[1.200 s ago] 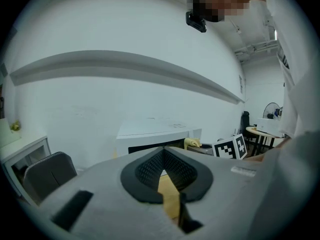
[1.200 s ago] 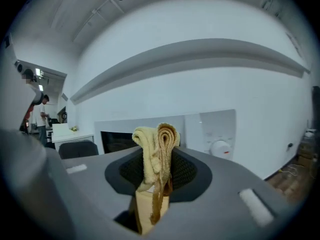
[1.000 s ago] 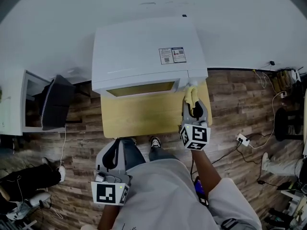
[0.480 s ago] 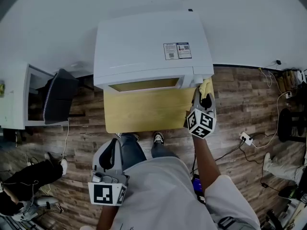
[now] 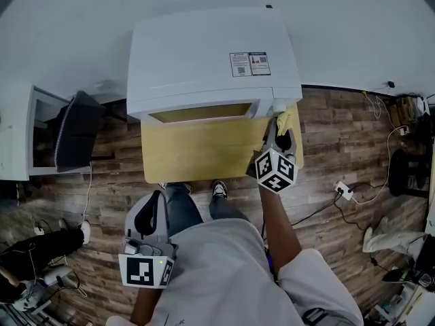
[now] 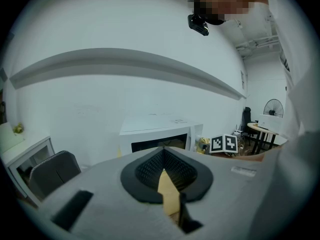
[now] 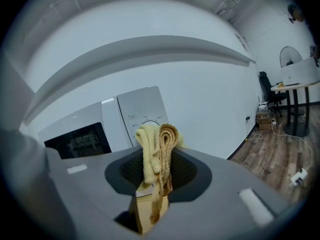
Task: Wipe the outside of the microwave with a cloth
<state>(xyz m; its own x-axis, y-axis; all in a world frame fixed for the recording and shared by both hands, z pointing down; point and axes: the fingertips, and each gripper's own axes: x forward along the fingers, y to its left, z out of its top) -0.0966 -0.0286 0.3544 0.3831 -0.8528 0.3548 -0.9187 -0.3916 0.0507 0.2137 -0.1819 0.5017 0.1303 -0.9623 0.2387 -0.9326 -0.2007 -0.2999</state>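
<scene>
A white microwave stands on a wooden table against the wall. My right gripper is shut on a folded yellow cloth, which sits against the lower right front of the microwave, under the control panel. In the right gripper view the cloth stands up between the jaws, with the control panel and dark door window just behind it. My left gripper hangs low beside the person's body, well short of the table. Its jaws are shut with nothing in them, and it faces the microwave.
A black chair and a white cabinet stand to the left of the table. A power strip with cables lies on the wood floor at the right. The person's shoes are at the table's front edge.
The right gripper carried the cloth rightward along the microwave's lower front toward the right corner, then back slightly left. The left gripper stayed low by the body.
</scene>
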